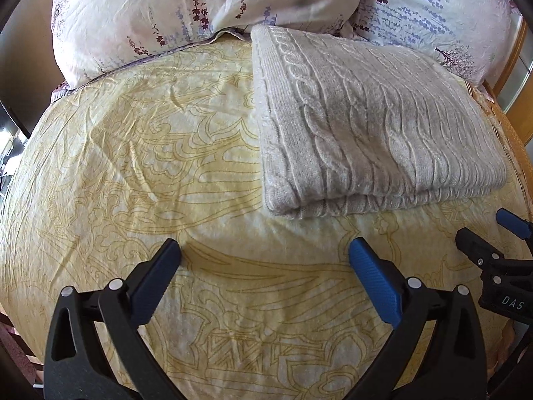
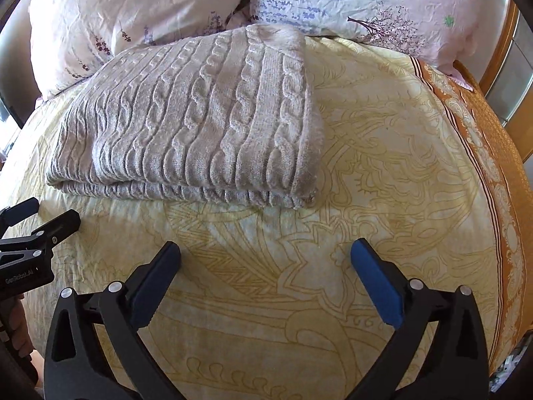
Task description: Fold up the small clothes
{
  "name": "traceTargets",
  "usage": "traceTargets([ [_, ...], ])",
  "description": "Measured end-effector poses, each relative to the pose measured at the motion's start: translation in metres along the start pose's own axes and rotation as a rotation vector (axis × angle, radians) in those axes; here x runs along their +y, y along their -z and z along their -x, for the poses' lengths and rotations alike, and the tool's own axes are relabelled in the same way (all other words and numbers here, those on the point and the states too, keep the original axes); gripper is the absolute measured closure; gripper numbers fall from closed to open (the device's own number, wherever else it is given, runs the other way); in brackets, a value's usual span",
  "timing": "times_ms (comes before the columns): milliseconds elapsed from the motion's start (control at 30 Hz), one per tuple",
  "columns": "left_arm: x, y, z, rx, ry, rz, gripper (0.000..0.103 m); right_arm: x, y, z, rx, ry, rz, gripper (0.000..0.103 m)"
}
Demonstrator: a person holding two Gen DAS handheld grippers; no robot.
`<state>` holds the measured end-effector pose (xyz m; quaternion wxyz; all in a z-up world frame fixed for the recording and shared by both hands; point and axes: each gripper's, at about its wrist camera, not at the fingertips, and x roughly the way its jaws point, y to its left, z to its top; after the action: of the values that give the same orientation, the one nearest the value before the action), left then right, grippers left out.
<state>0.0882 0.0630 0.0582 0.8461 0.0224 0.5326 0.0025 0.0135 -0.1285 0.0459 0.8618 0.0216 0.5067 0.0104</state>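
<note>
The knitted sweater (image 1: 373, 126) lies folded on the bed (image 1: 150, 153), just before the pillows (image 1: 186, 6). Left tongs (image 1: 265, 250) and right tongs (image 2: 265, 250), near its front edge, stand wide and empty. Folding seems finished; next probably withdrawing or tidying.

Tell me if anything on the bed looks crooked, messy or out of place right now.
Nothing stands out. The grey cable-knit sweater lies folded in a neat block on the yellow bedspread, its far end against the floral pillows. Both grippers, left and right, are open and empty, short of its near edge.
</note>
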Motion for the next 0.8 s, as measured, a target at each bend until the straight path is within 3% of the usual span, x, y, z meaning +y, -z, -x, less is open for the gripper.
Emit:
traceTargets([
  [267,0.0017,-0.0098,-0.0054,0.094,-0.001,0.009,0.002,-0.0017,-0.0058,-0.0014,0.034,0.004,-0.015,0.001],
  [800,0.0014,-0.0062,-0.0037,0.08,-0.008,0.017,0.002,-0.0022,-0.0086,-0.0037,0.061,0.012,-0.021,0.001],
])
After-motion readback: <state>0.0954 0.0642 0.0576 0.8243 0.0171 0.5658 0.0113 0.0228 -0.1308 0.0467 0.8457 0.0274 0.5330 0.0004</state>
